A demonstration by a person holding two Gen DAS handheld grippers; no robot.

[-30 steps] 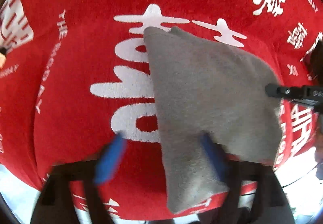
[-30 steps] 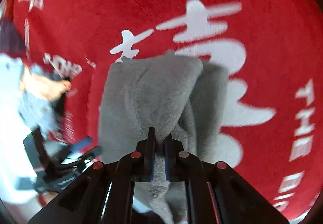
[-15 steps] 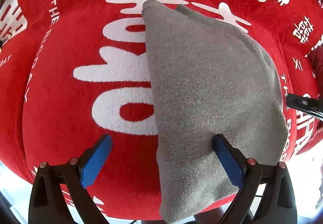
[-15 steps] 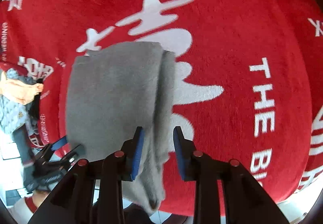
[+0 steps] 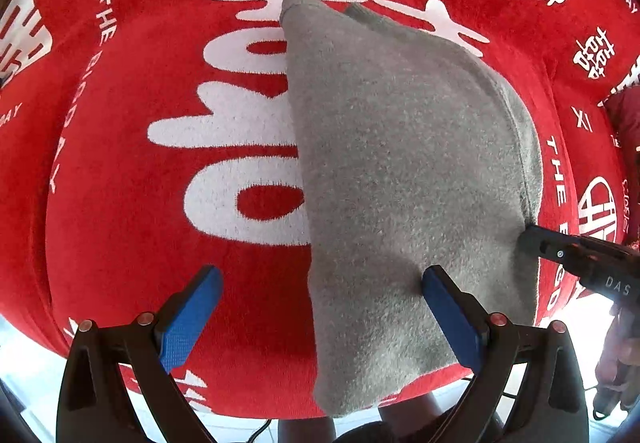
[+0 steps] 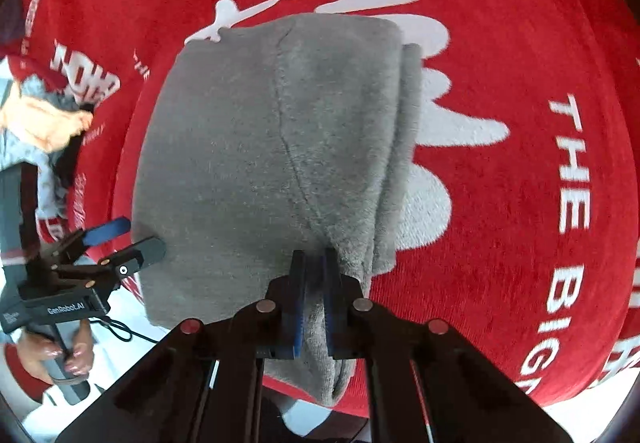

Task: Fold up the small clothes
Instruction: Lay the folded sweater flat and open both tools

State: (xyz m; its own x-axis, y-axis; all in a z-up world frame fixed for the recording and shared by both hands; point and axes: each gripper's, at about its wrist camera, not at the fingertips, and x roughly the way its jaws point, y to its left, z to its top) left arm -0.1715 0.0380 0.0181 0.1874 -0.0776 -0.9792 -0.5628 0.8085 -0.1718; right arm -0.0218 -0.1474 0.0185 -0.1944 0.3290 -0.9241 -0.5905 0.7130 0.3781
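A folded grey fleece garment point(image 5: 400, 171) lies on a red cloth with white lettering point(image 5: 120, 203); its near end hangs over the cloth's front edge. My left gripper point(image 5: 320, 307) is open, its blue pads point(image 5: 188, 319) wide apart astride the garment's left edge, holding nothing. My right gripper point(image 6: 314, 283) is shut on the garment point(image 6: 260, 147), pinching a ridge of fabric at its near right edge. In the right wrist view the left gripper point(image 6: 124, 235) sits open at the garment's left side. In the left wrist view the right gripper's black finger point(image 5: 560, 251) touches the garment's right edge.
The red cloth point(image 6: 540, 43) covers a round table whose front edge point(image 5: 248, 399) is close below both grippers. A bright white floor point(image 6: 132, 355) shows beyond it. A person's hand point(image 6: 52, 359) holds the left gripper's handle.
My right gripper opened half a second ago and has now shut again on the garment's near right edge. My left gripper stays open beside the garment, now a little closer in.
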